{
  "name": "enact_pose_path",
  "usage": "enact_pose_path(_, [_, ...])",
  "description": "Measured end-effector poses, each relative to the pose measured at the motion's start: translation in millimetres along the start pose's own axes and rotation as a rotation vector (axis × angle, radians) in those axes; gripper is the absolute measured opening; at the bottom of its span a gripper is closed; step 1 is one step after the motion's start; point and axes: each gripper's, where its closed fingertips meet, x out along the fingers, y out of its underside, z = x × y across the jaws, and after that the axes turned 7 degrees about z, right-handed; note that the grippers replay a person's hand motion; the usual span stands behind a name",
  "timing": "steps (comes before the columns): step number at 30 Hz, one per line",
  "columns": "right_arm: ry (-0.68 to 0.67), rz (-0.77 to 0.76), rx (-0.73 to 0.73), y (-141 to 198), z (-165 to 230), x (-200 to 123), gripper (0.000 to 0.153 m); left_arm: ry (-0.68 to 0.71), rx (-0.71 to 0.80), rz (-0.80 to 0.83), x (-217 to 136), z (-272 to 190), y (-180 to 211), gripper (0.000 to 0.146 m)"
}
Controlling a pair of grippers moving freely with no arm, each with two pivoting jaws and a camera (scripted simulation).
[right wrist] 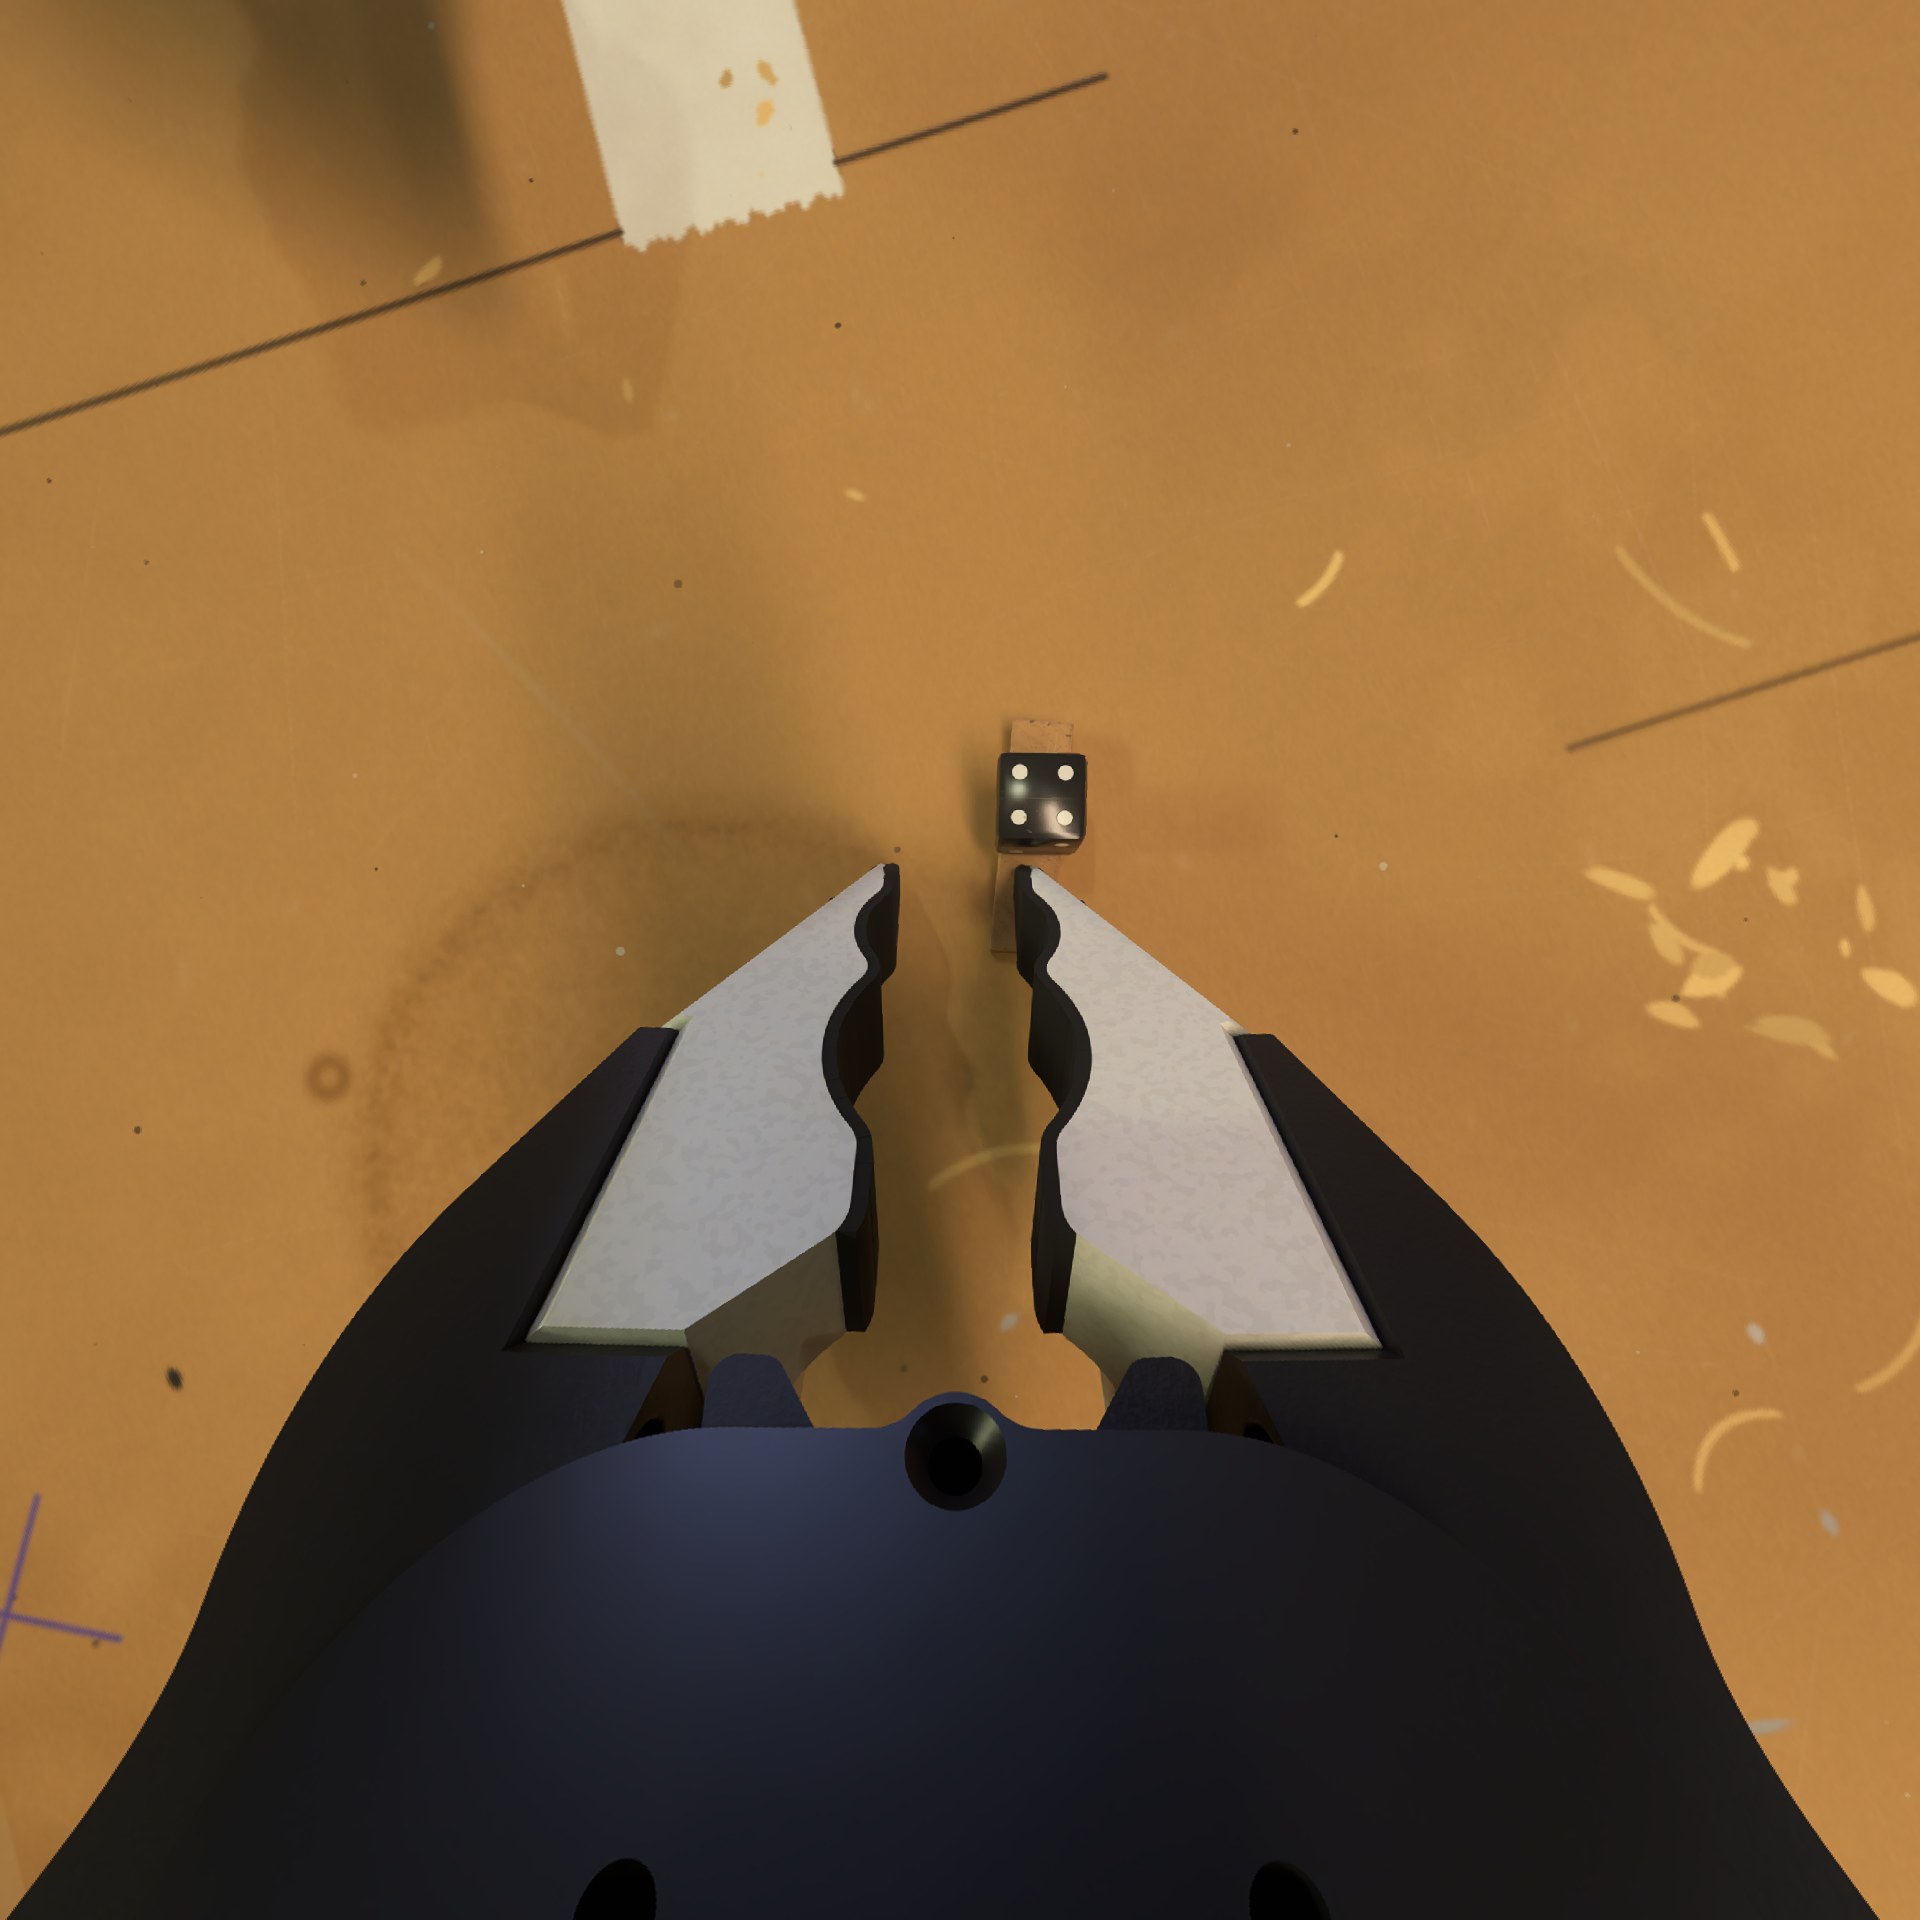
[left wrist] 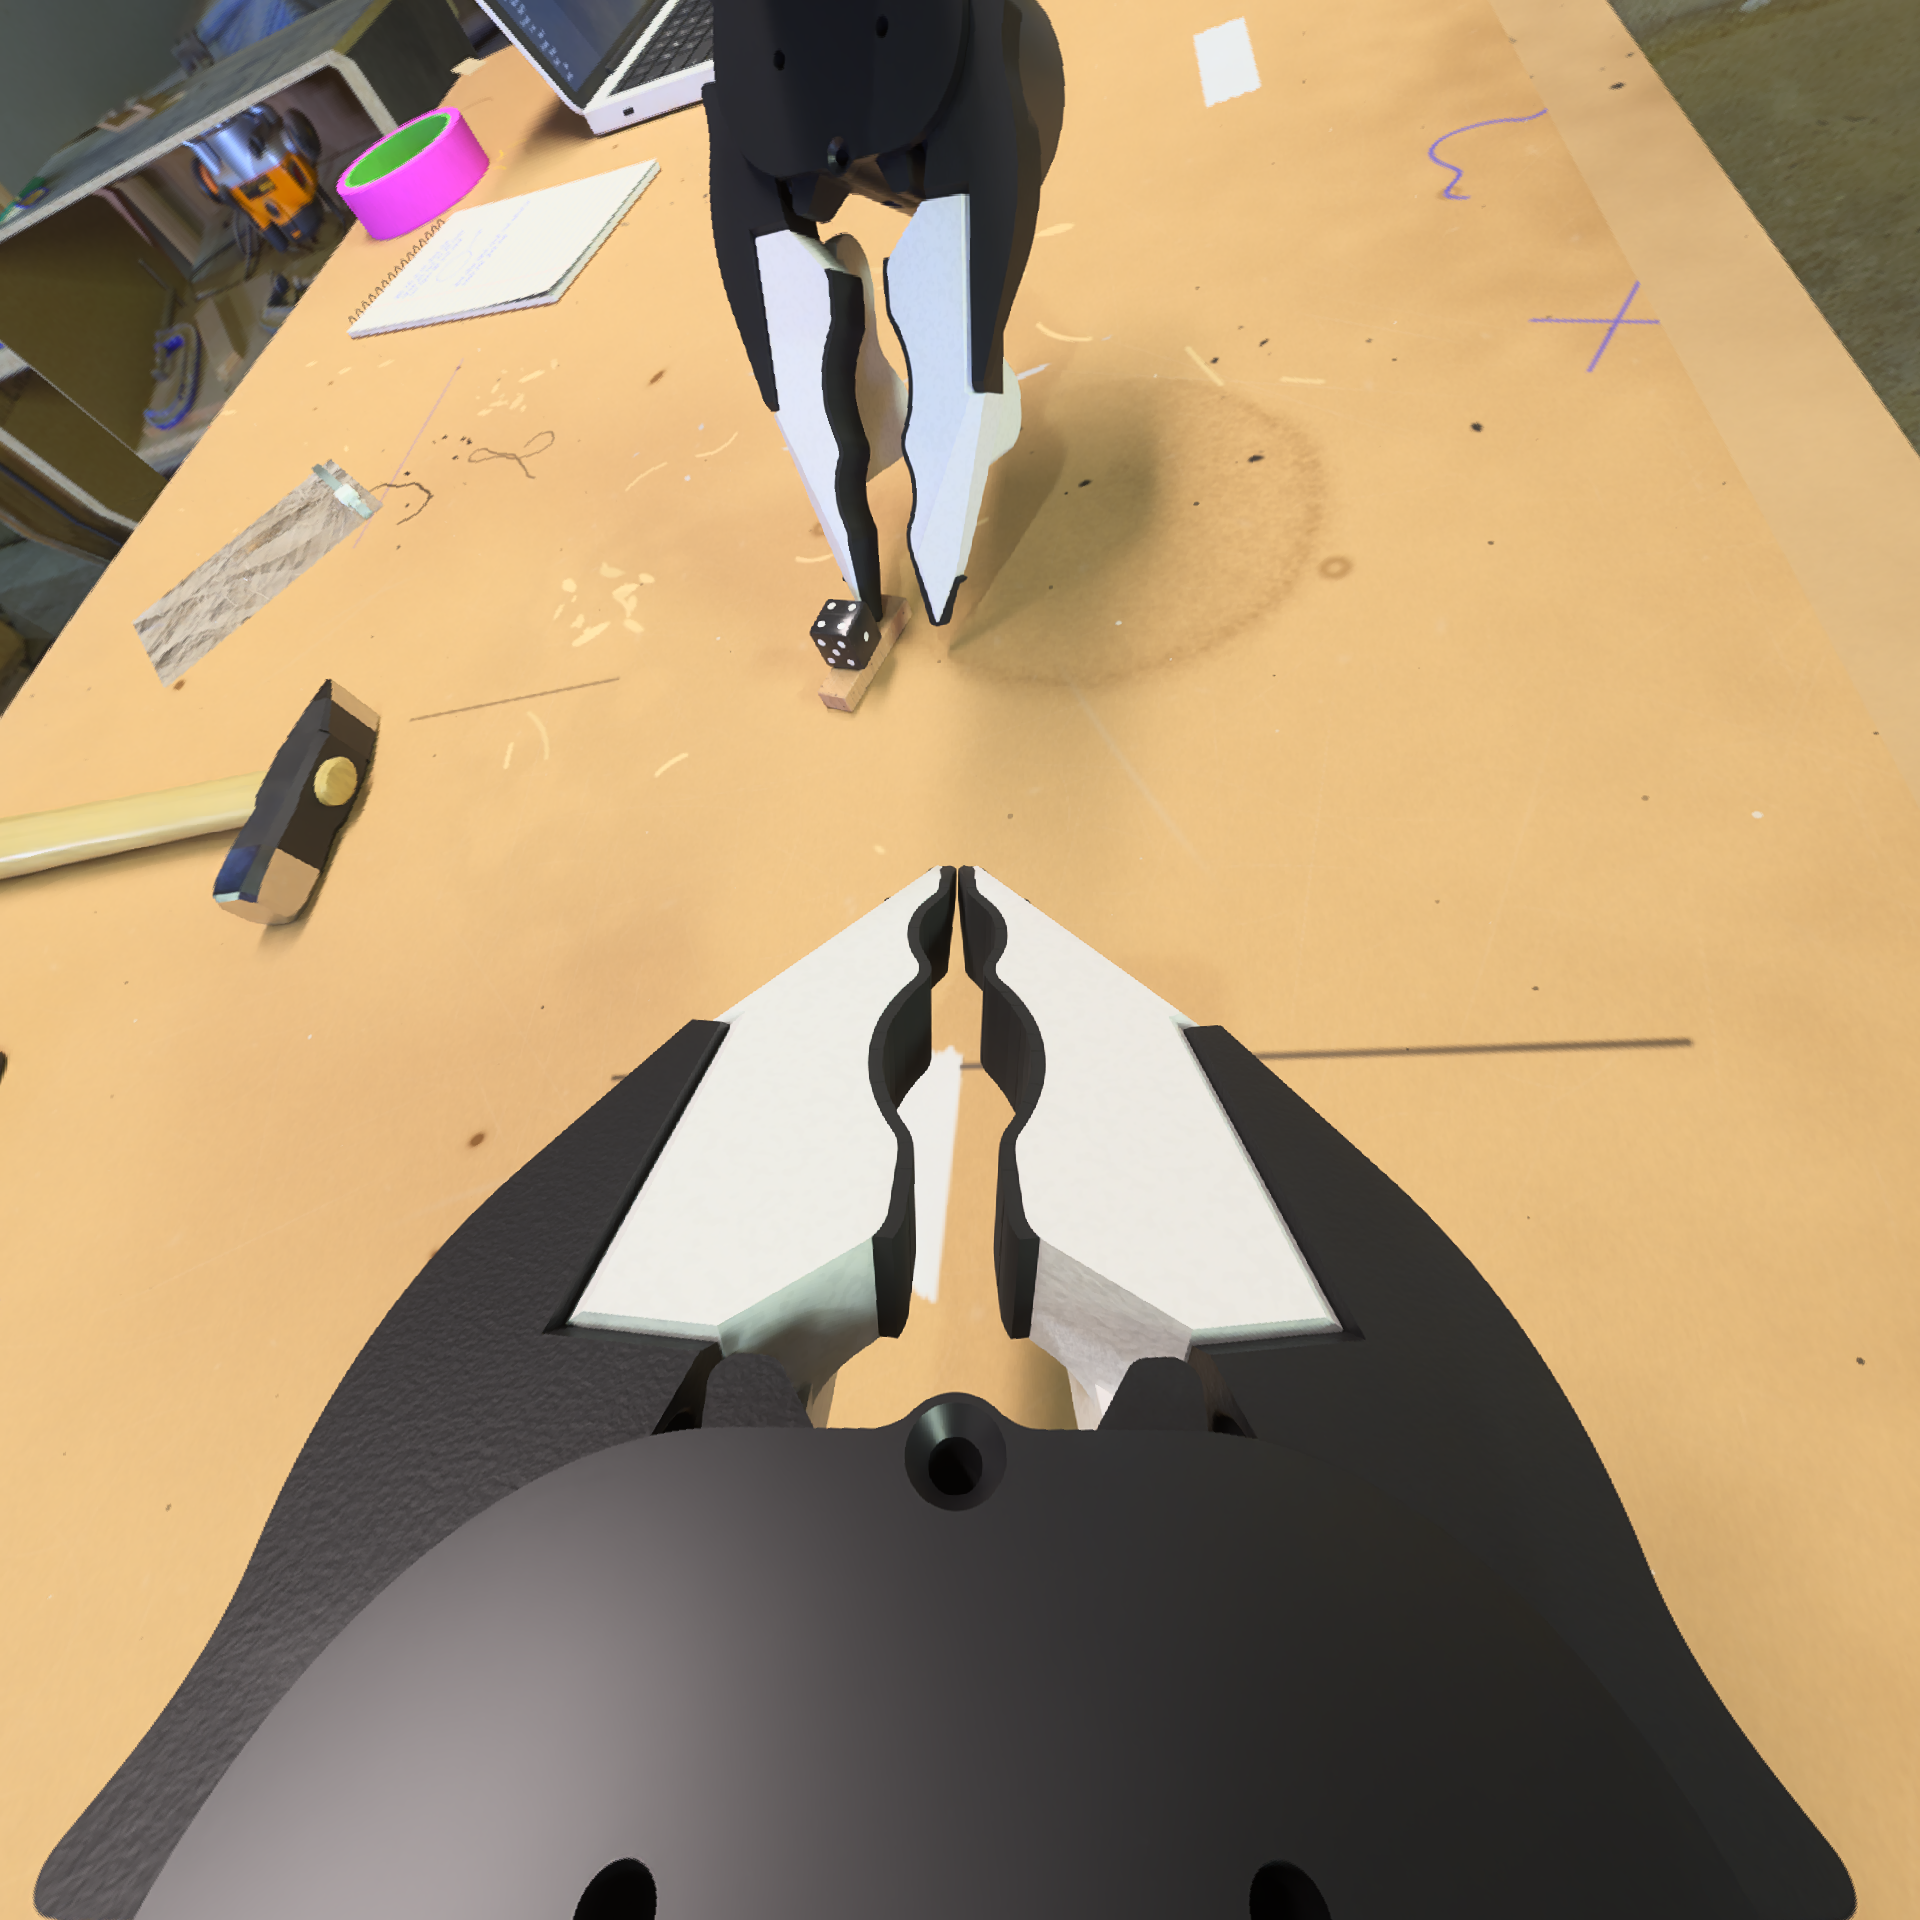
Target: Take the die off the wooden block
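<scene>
The black die (right wrist: 1041, 797) with white pips sits on the small wooden block (left wrist: 860, 675), which lies flat on the tan workbench (left wrist: 1247, 779). In the right wrist view the die lies at 12 o'clock, just past the right gripper (right wrist: 956, 878), whose jaws are parted and empty, one fingertip (right wrist: 1029, 894) over the block's near end. The left gripper (left wrist: 954, 878) hangs well back with its tips almost touching, holding nothing. A hammer (left wrist: 281, 810) lies at 9 o'clock in the left wrist view.
</scene>
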Motion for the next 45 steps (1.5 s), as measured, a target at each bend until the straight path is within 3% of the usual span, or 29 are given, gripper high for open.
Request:
enact_pose_path(5, [0.010, -0.122, -0.009, -19.5, 2.4, -17.3, 0.018, 0.000, 0.001, 0.003, 0.0, -0.2, 0.3, 0.000])
enact_pose_path(9, [0.039, -0.408, -0.060, -70.2, 16.2, -69.5, 0.016, 0.000, 0.003, 0.004, 0.1, -0.5, 0.0, 0.000])
enact_pose_path(13, [0.030, -0.536, -0.136, -107.0, 42.1, -94.4, 0.016, 0.001, 0.005, 0.006, 0.7, -1.2, -0.2, 0.000])
enact_pose_path(16, [0.046, -0.506, -0.154, -116.6, 49.0, -82.7, 0.016, 0.002, 0.007, 0.008, 1.0, -1.6, 0.0, 0.000])
enact_pose_path(18, [0.054, -0.494, -0.145, -116.2, 45.4, -76.3, 0.025, 0.001, 0.007, 0.010, 0.9, -1.5, 0.2, 0.000])
enact_pose_path(24, [0.036, -0.564, -0.010, -97.5, 16.1, -85.2, 0.033, -0.001, 0.007, 0.011, 0.7, -1.1, 0.4, 0.000])
enact_pose_path(30, [0.083, -0.169, 0.062, -27.4, -13.9, -21.0, 0.029, -0.002, 0.009, 0.013, 0.8, -1.2, 0.5, 0.000])
enact_pose_path(34, [0.077, -0.063, 0.071, -12.6, -15.4, 2.8, 0.026, -0.004, 0.012, 0.015, 0.5, -1.1, 0.7, 0.000])
enact_pose_path(36, [0.075, -0.047, 0.066, -10.1, -14.6, 5.2, 0.016, -0.005, 0.012, 0.016, 0.4, -1.0, 0.9, 0.000])
enact_pose_path(40, [0.078, -0.106, 0.050, -19.9, -12.7, -4.9, 0.016, -0.005, 0.012, 0.018, 0.4, -0.8, 1.2, 0.000])
enact_pose_path(45, [0.073, -0.448, -0.024, -79.6, 9.0, -64.3, 0.016, -0.007, 0.014, 0.018, 0.3, -0.7, 1.2, 0.000])
